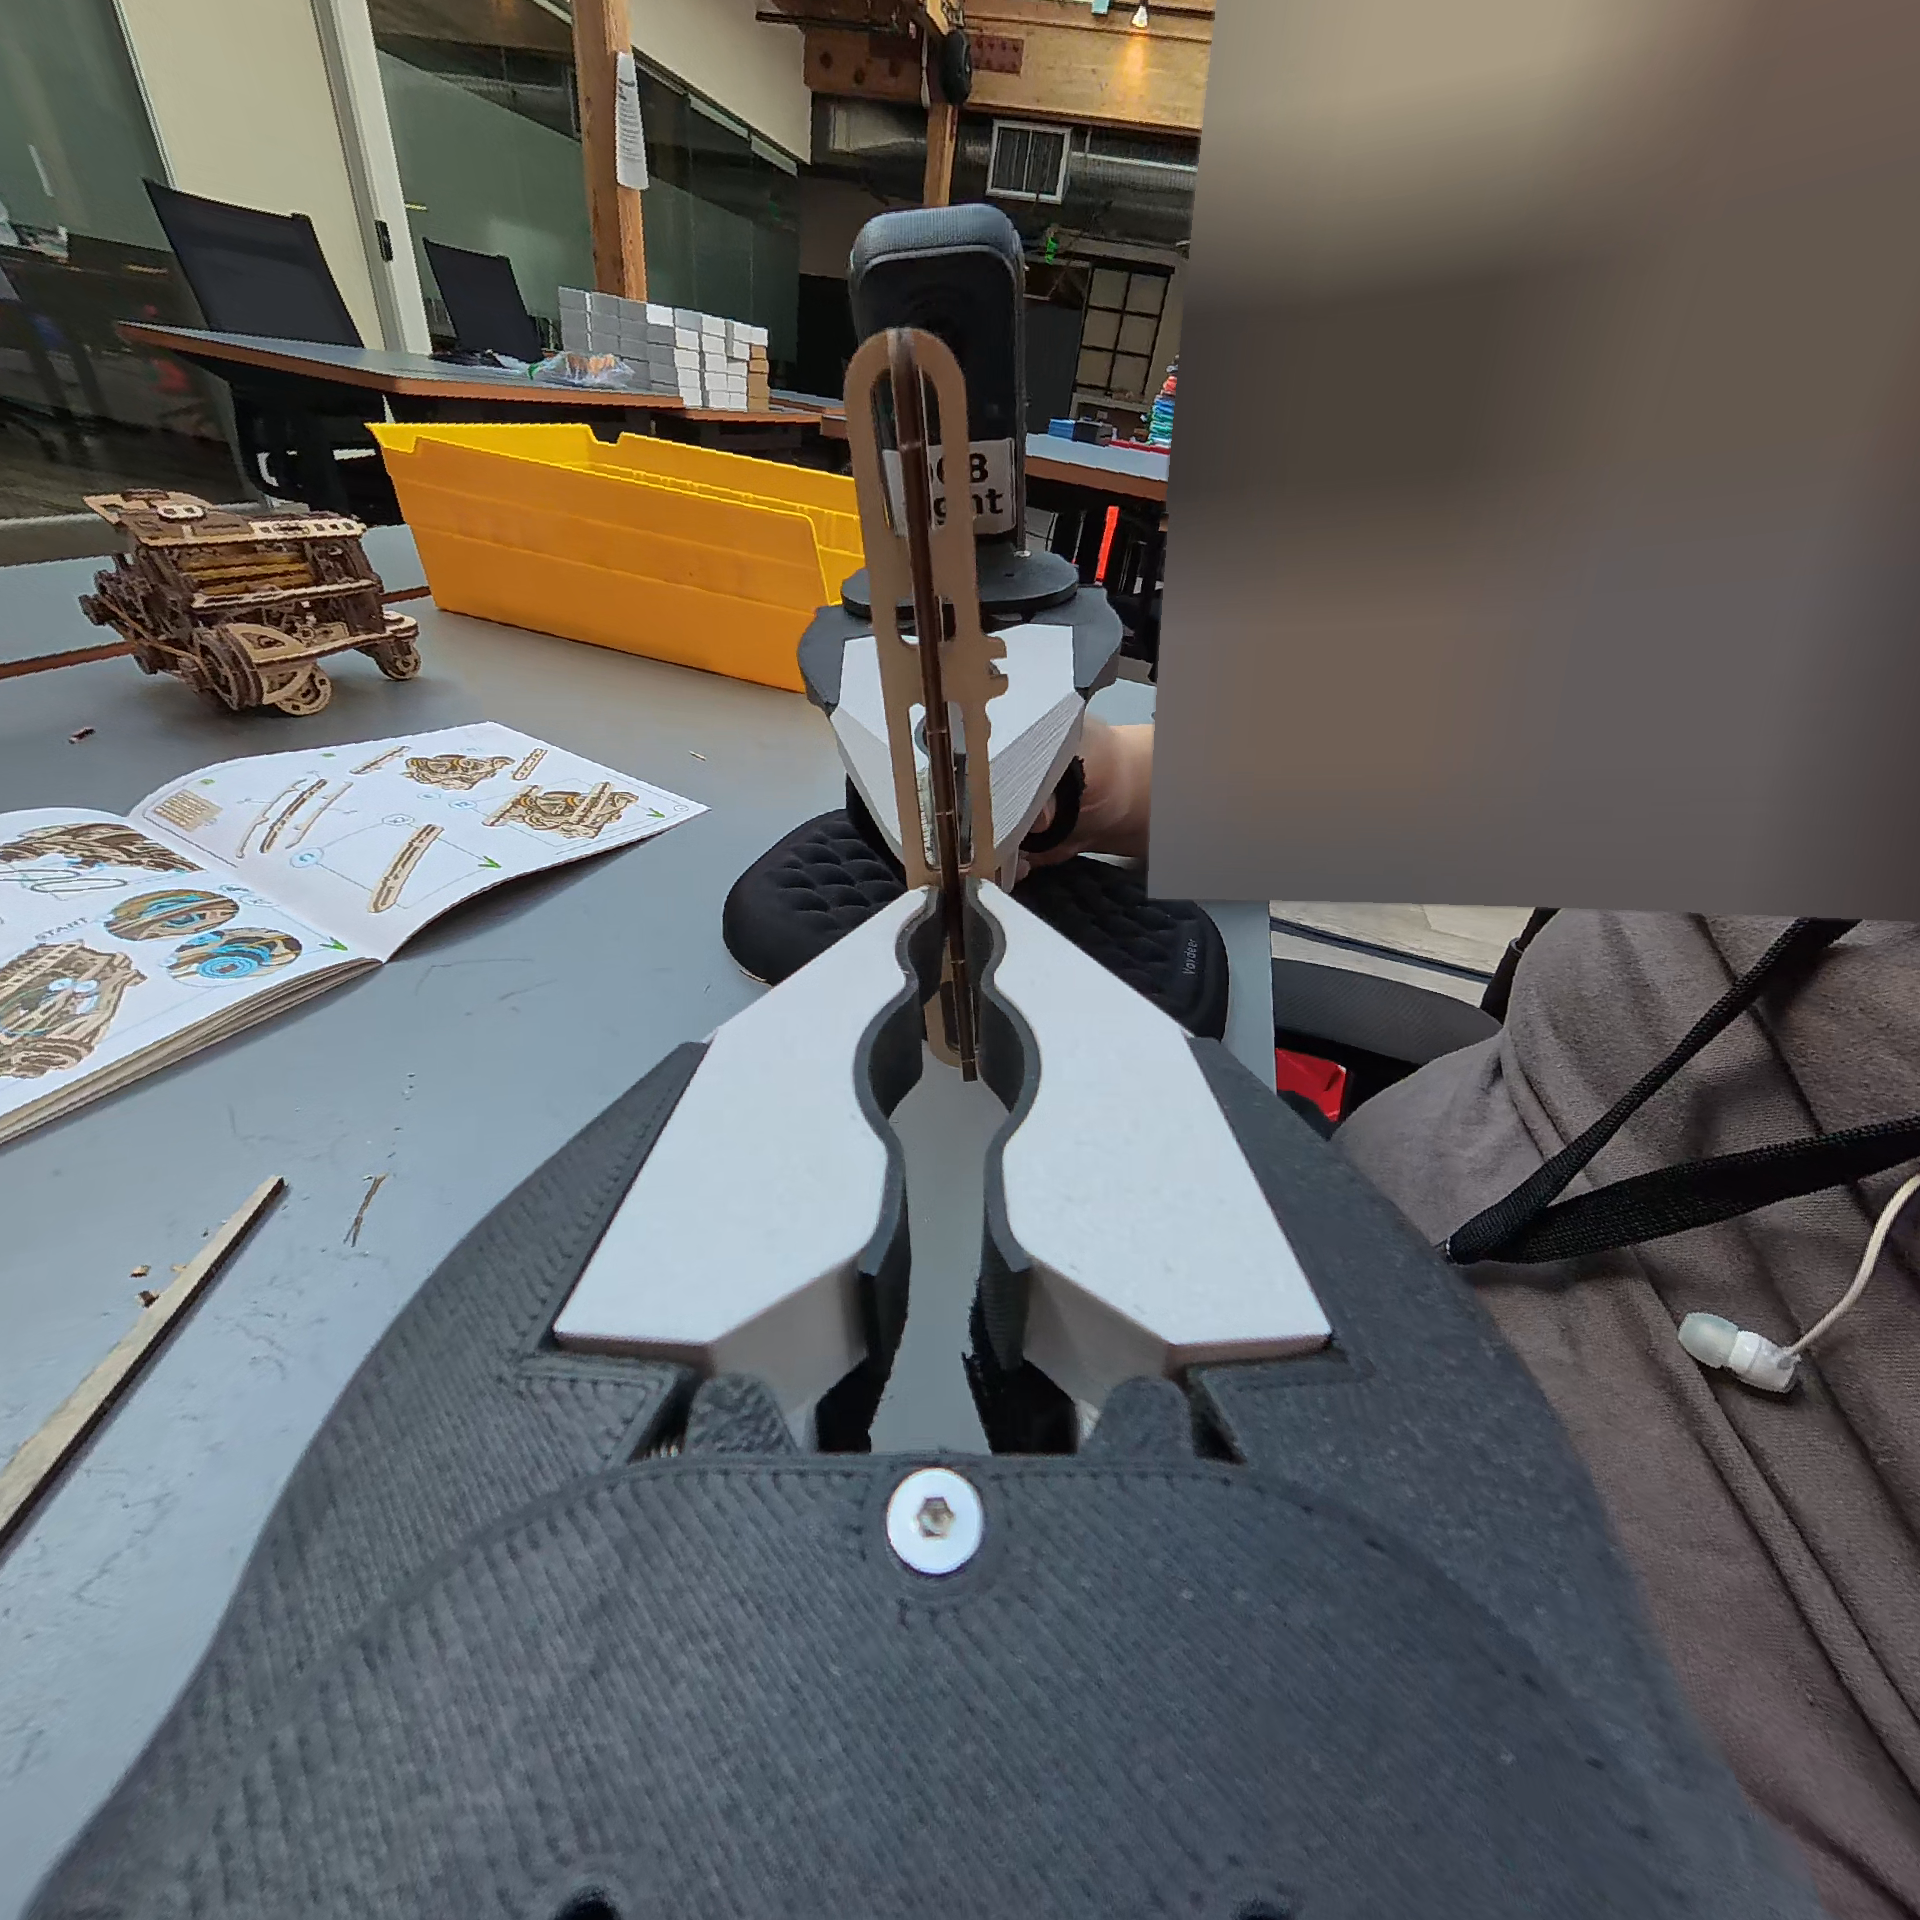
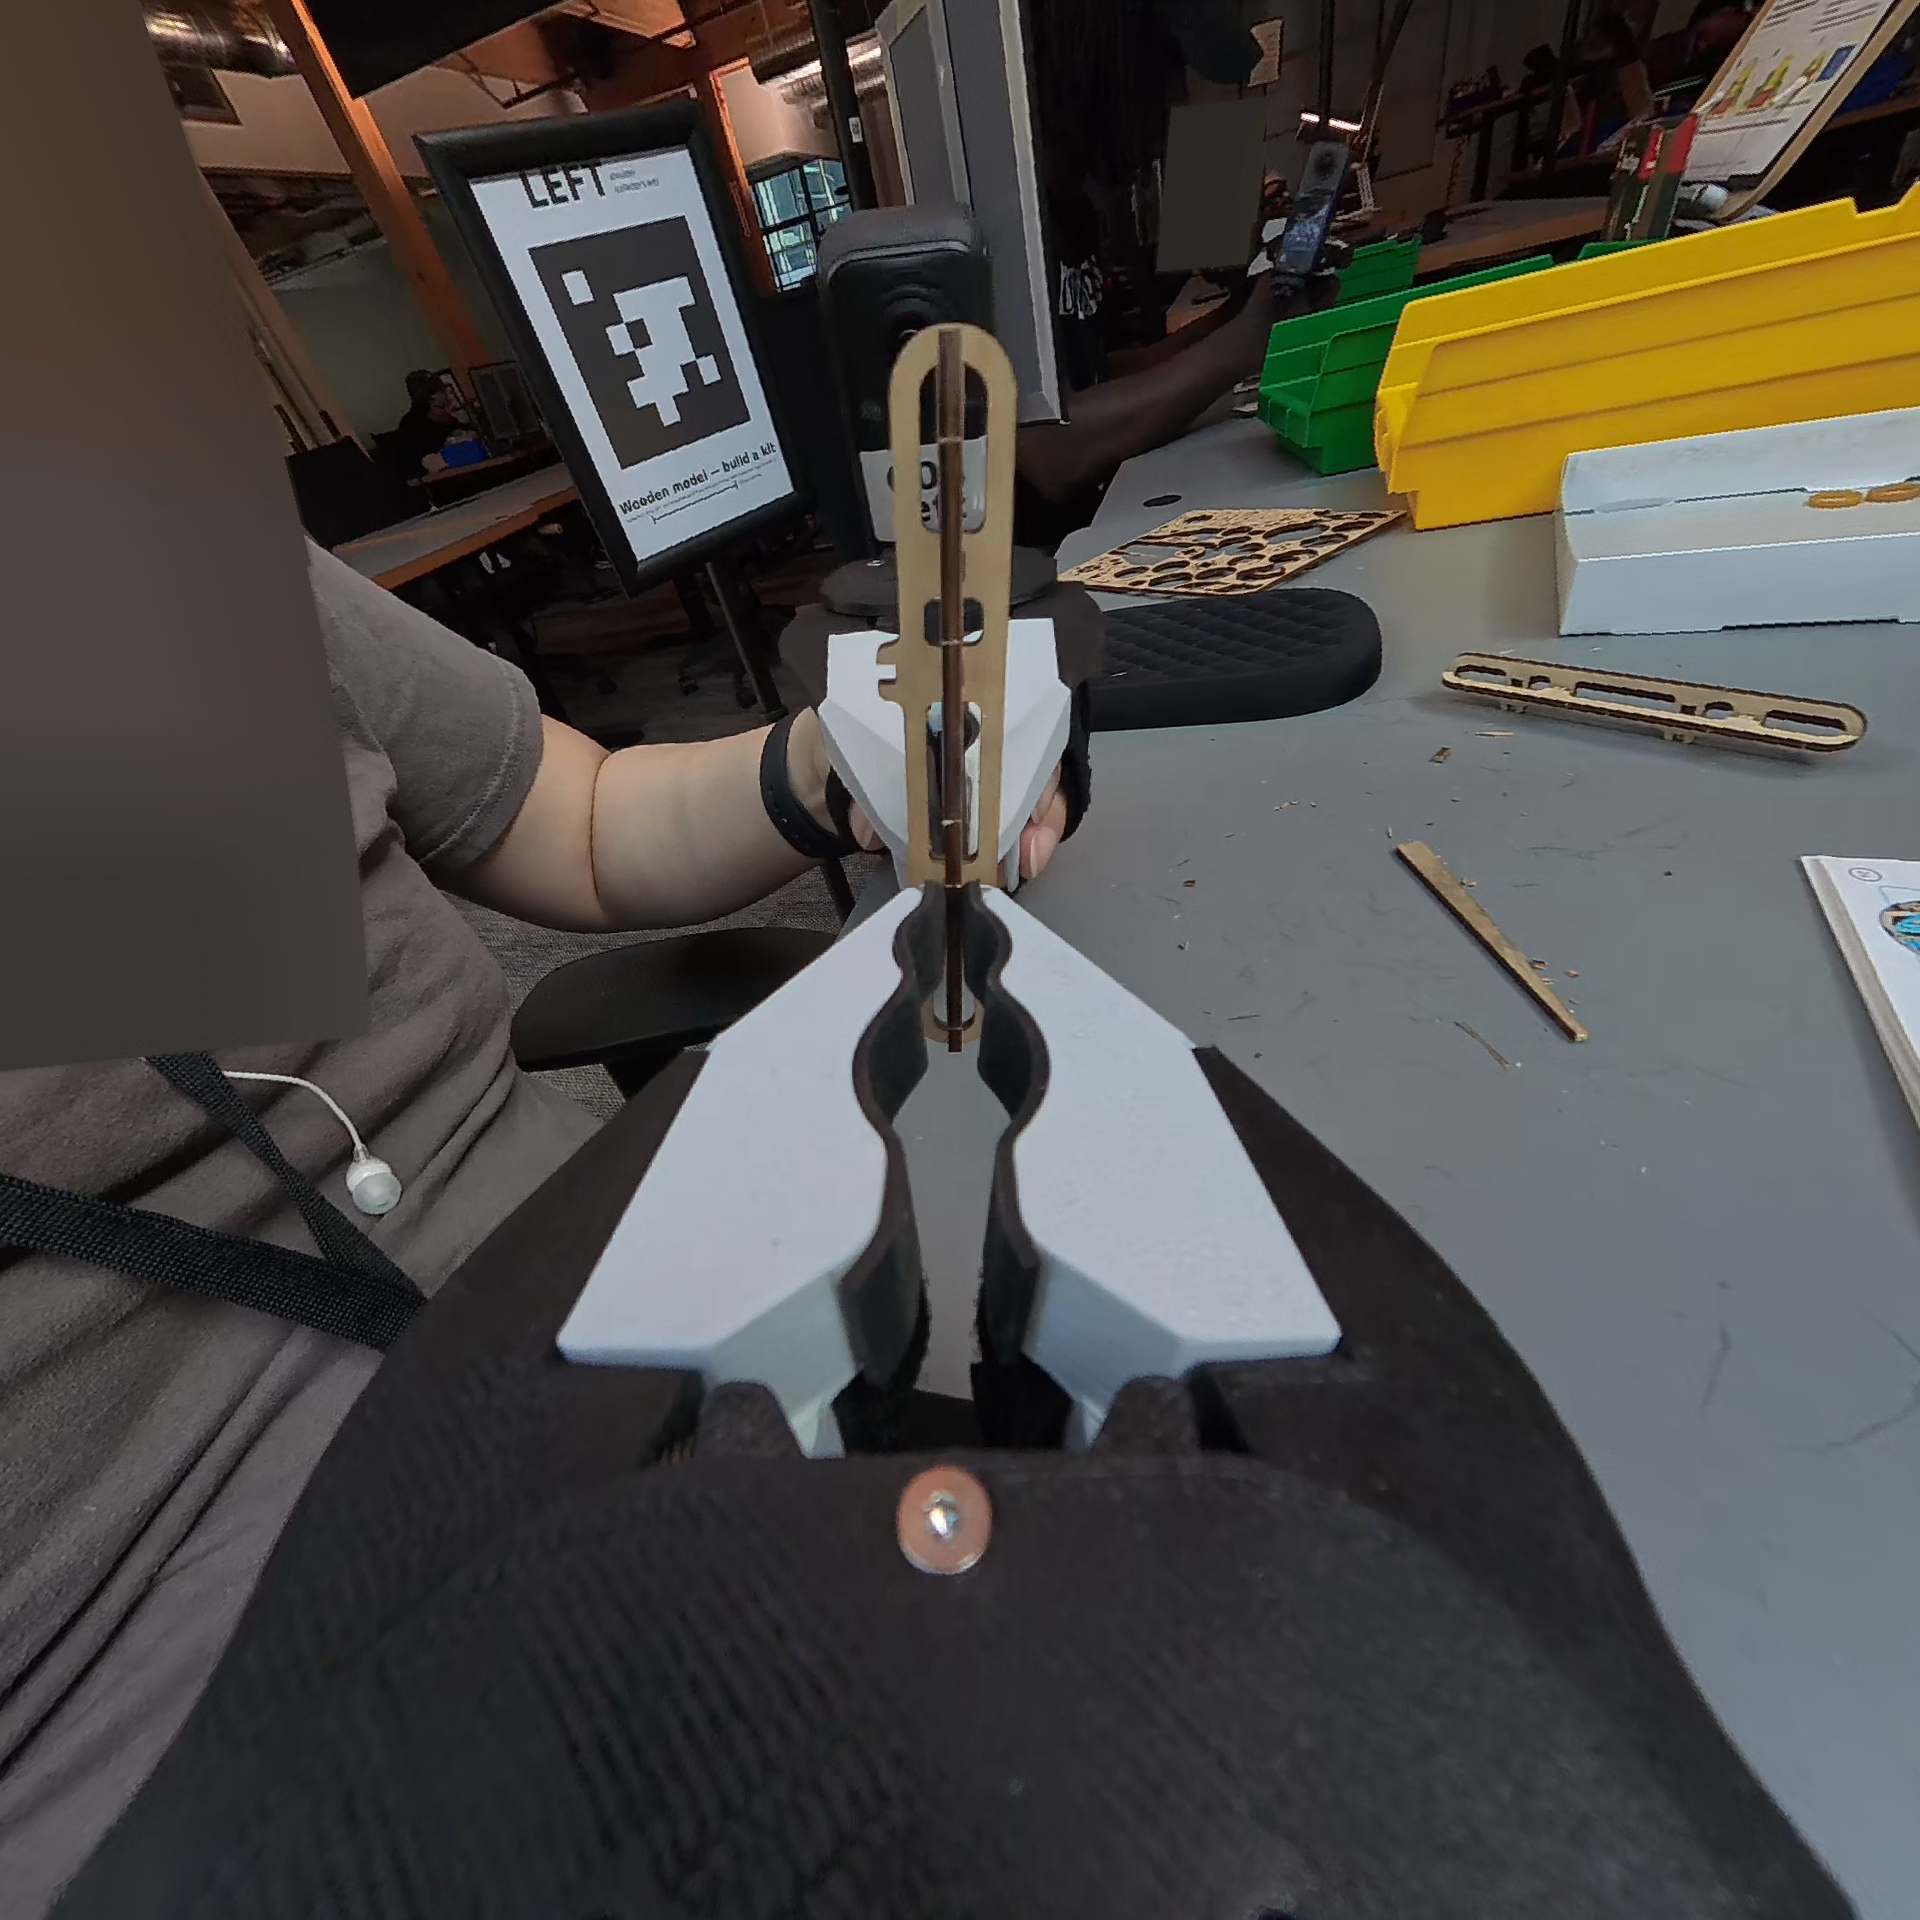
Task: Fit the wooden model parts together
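Booklet: open white instruction booklet (image 1: 312,862) at left of the left wrist view, with printed diagrams. Won't quote it.
Finished model: brown laser-cut wooden vehicle (image 1: 249,603) in the upper left, not part of this step I'd guess.
Task part: long pale plywood slotted strip with a thin dark strip edge-on through it (image 1: 914,582), dead centre and off the table. Looks like the two are already slotted crosswise.
Long axis: runs straight up the middle of the frame, from one claw to the other.
Left gripper (image 1: 951,925): clenched on the near end of the strips.
Right gripper (image 1: 951,868): clamped on the same strips just past the left one's tips, nose to nose, so neither hand is nearer.
Next move (guess): squeeze or slide along that axis to seat the tabs.
Label: white sticker (image 1: 961,488) on the far camera, half hidden.
Sign: black-framed marker sign (image 2: 623,343), upper left of the right wrist view.
Spare: matching loose slotted strip (image 2: 1652,707) at right.
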Available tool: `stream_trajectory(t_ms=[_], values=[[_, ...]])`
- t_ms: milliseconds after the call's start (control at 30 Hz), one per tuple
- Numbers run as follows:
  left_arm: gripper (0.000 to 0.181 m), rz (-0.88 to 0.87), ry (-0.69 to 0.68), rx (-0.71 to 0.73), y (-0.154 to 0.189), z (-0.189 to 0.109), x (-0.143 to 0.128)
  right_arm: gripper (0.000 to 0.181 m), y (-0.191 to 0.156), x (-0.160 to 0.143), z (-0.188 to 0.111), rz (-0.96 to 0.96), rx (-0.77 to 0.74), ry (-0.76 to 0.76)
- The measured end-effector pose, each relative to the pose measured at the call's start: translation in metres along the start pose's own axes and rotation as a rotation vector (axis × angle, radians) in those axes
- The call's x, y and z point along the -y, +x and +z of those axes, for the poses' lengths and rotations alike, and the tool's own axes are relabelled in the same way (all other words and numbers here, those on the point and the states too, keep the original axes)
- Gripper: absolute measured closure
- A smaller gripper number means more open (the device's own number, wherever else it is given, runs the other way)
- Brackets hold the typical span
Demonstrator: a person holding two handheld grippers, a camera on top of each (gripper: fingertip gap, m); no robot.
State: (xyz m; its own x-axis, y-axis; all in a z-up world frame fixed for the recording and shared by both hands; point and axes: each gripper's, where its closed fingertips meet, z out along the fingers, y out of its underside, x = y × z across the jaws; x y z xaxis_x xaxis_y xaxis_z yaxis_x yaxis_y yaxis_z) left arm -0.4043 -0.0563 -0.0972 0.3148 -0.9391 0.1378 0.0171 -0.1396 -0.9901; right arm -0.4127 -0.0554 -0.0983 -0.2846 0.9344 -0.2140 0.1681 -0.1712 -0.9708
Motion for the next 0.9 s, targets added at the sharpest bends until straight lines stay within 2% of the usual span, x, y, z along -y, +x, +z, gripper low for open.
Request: stream_trajectory(t_ms=[900], values=[[0.181, -0.012, 0.0, 0.026, 0.0, 0.0011, -0.0012, 0.181, -0.0012, -0.0025, 0.0005, -0.043, -0.03, -0.012]])
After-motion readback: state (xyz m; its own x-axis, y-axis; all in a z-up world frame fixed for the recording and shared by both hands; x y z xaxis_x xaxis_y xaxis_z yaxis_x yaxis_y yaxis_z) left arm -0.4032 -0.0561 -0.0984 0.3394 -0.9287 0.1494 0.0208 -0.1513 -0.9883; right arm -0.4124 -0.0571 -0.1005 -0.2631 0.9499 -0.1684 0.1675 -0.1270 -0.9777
